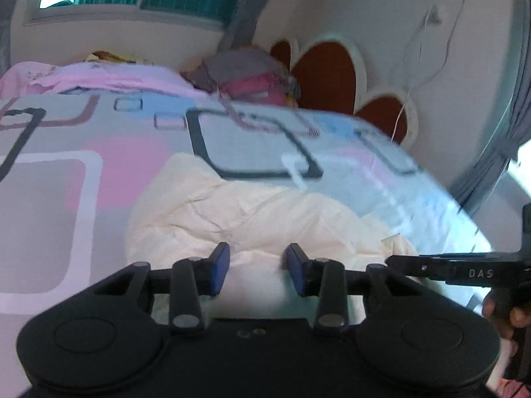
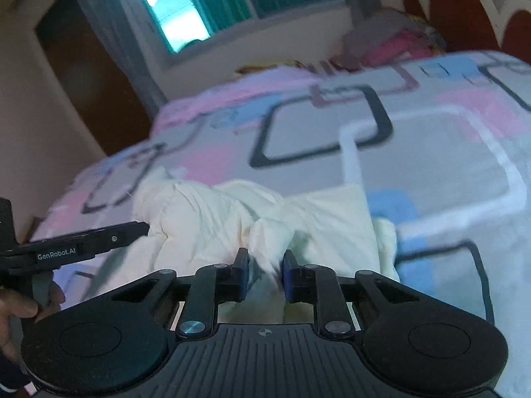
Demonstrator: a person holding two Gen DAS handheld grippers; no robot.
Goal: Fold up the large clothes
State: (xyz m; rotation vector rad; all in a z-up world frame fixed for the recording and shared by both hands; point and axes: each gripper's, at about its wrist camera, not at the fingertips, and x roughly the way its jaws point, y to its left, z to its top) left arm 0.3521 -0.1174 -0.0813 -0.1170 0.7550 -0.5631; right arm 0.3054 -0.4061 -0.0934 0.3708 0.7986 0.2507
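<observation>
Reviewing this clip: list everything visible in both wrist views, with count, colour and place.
cream garment: one, cream-white, crumpled on the bed's near part
bedspread: one, grey with pink, blue and white squares, covering the bed
pile of cloth: one, grey and pink, far end of the bed
headboard: one, red with cream trim, scalloped, against the wall
window: one, green curtains, far wall
left gripper: black, blue pads, jaws apart over the garment
right gripper: black, blue pads, closed on a garment fold

patterned bedspread (image 1: 99,172), red headboard (image 1: 325,69), window (image 2: 199,0)
</observation>
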